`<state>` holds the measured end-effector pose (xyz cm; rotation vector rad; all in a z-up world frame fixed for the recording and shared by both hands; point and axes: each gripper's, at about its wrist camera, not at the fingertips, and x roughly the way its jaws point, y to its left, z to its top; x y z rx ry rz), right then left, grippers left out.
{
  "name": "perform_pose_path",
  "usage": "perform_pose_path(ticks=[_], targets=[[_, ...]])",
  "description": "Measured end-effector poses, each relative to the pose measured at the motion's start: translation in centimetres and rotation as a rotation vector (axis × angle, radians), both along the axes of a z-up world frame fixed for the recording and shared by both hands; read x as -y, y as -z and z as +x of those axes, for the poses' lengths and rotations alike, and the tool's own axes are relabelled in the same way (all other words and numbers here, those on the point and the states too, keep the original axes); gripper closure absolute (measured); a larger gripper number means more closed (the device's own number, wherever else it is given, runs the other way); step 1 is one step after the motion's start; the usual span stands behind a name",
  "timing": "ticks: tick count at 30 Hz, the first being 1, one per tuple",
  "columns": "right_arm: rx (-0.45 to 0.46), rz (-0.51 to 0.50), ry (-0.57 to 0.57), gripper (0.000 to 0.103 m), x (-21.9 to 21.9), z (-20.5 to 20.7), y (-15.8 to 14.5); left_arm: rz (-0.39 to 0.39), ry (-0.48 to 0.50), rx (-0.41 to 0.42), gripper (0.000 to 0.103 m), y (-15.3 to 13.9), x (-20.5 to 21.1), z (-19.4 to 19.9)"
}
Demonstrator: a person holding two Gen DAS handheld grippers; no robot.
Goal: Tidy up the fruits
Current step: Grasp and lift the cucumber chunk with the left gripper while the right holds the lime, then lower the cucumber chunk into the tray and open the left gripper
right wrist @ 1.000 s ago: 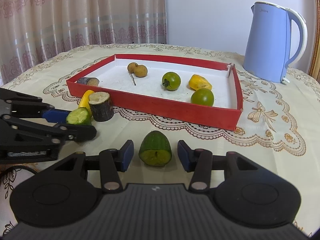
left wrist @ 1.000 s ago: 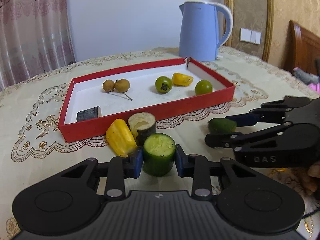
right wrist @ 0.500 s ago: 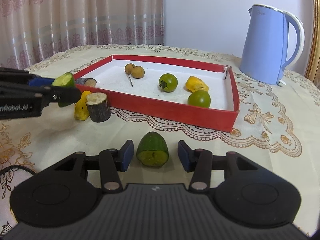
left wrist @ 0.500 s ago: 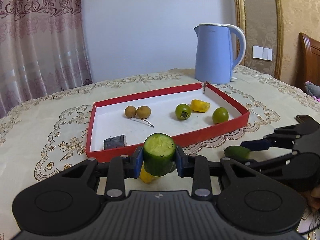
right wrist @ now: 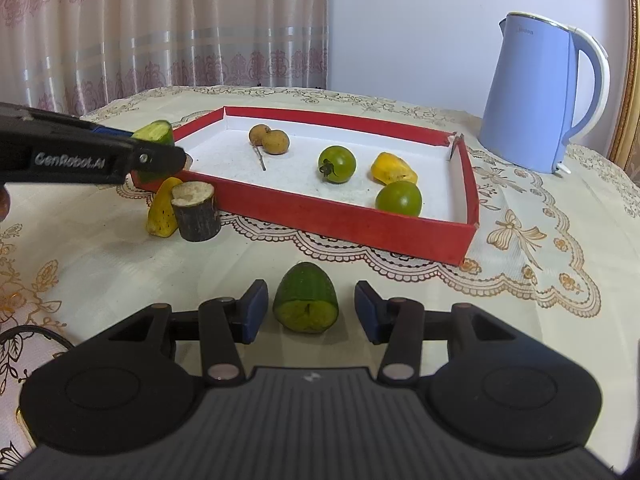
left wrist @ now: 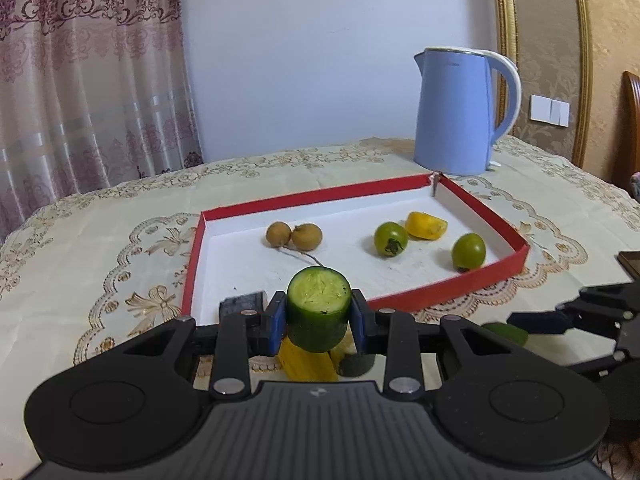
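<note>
Two hand-held grippers at work — the left hand-held gripper (left wrist: 319, 318) clamps a cucumber chunk (left wrist: 319, 307) above the red tray's (left wrist: 472, 285) near wall; lower it well inside before letting go. Right hand-held gripper (right wrist: 311, 307) gapes around a cucumber tip (right wrist: 306, 298) on the worktop (right wrist: 520, 280) — untouched

Glossy plastic kettle (right wrist: 536, 96); tablecloth (right wrist: 520, 280) seemingly lace-patterned cloth.

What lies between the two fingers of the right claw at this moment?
In the right wrist view, a green cucumber end piece rests on the tablecloth between the right claw's open fingers, cut face toward the camera, with a gap on each side.
</note>
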<state>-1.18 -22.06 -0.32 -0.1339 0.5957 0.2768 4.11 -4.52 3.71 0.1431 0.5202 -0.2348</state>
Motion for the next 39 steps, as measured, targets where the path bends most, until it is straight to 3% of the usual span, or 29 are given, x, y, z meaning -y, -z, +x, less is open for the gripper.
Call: perform_pose_path(ticks=[16, 39], targets=[[-0.005, 0.001, 0.001, 0.059, 0.0, 0.1, 0.0, 0.055, -0.065, 0.030, 0.072, -1.3, 1.3, 4.8], [-0.006, 0.006, -0.002, 0.063, 0.2, 0.2, 0.1, 0.116, -0.121, -0.122, 0.071, 1.7, 3.9, 12.7]])
